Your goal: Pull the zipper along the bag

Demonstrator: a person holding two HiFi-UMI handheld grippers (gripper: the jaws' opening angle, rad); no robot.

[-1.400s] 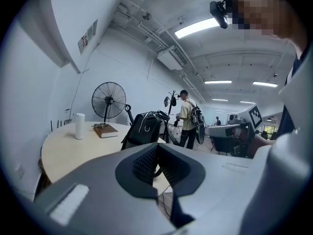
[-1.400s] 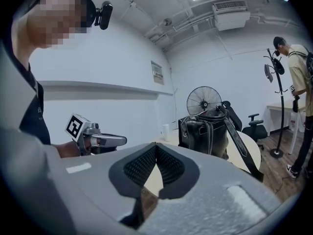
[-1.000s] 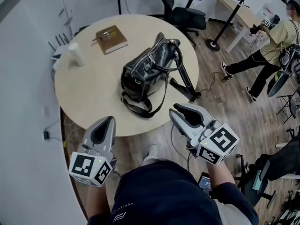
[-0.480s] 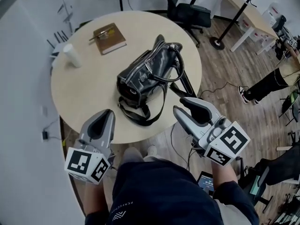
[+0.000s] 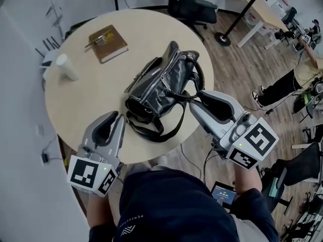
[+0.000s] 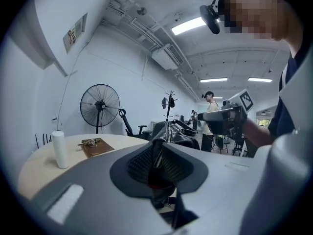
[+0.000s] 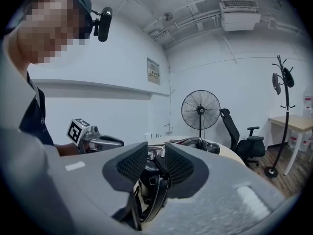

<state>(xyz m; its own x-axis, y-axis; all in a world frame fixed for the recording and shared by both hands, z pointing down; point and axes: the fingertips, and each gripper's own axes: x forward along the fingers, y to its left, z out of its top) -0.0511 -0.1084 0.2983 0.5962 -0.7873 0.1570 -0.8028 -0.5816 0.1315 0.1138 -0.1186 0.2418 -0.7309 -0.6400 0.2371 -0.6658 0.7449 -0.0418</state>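
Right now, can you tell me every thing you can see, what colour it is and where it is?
table: one, beige, round, in the middle.
bag: one, black, on the table's right half.
notebook: one, brown, on the table's far side.
cylinder: one, white, upright by the table's left edge.
office chair: one, black, beyond the table.
fan: one, black, beyond the table.
desk: one, pale top, far right.
other person: one, at the right edge.
left gripper: one, grey, over the table's near edge; jaws just opening, nothing between them.
right gripper: one, grey, beside the bag; jaws just opened wide, bag strap in the gap, not pressed.
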